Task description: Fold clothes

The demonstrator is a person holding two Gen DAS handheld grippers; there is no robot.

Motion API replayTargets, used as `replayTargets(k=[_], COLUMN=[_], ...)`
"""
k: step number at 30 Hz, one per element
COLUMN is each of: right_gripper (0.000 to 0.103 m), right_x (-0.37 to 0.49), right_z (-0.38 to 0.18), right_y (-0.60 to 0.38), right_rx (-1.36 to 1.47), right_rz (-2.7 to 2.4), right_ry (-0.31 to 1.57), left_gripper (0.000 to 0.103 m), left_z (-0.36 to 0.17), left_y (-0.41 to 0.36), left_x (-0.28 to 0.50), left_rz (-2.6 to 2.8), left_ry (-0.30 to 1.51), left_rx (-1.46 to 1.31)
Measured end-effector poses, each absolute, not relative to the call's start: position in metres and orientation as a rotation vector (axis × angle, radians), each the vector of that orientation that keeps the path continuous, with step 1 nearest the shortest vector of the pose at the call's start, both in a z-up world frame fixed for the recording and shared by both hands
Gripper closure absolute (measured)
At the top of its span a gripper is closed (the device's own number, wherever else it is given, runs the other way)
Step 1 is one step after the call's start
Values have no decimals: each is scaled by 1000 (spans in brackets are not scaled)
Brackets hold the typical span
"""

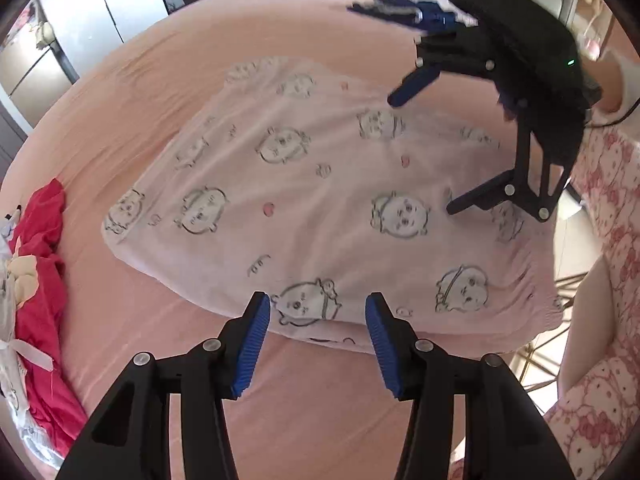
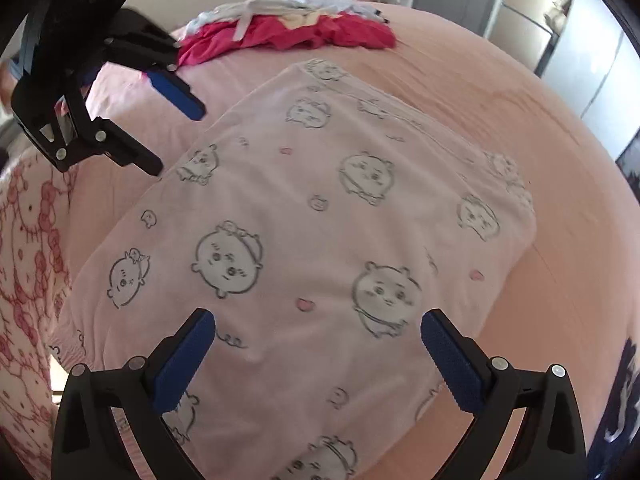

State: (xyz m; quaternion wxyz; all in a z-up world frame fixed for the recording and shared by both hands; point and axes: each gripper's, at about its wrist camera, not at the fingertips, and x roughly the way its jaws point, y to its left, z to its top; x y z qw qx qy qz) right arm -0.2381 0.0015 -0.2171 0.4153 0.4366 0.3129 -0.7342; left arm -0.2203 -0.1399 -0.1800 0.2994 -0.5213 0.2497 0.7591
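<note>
Pink printed garment (image 1: 320,200) lies flat, already folded, on the bed (image 1: 132,80), long axis running left-right between the tools; left gripper (image 1: 318,344) part-open and empty at its near edge, right gripper (image 2: 318,360) wide and empty above its right end.

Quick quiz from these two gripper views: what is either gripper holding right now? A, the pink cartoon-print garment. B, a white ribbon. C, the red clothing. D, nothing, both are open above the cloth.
D: the left gripper and right gripper both show open jaws with nothing between the pads, and the pink cartoon-print garment lies flat on the bed.
</note>
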Motion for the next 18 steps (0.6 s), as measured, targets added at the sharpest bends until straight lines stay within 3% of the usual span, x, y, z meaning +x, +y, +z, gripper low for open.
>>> replayTargets(k=[2,7,10,13,14,17,18], right_gripper=[0,0,0,0,0,0,0], right_x=[-233,-239,-234,-220,-215,-213,-209], right_z=[-233,-217,-206,-202,-203,-222,-228], right_y=[-4,26,11,-16,-24,-30,-33], right_rx=[1162,1246,1254,1244,1259,1416,1415], right_rz=[-1832,-1981,-1980,-1982,-1964,-1862,-1854], right_ry=[866,695,526,482,455,302,343], left_gripper=[55,56,57,58,59,77,80], left_z=[-201,-180,-188,-193,-194,-196,-198], left_y=[-131,-156,-148,-140,-140,-140,-141], left_x=[-217,-218,-213,-203,-200,-190,-187], left_rz=[1974,2121,2134,2157,2168,2220,2246], left_ry=[774,252,135,54,-8,-121,-143], left_rx=[-1494,-1578,-1648,-1672,-1671,-1666,-1670])
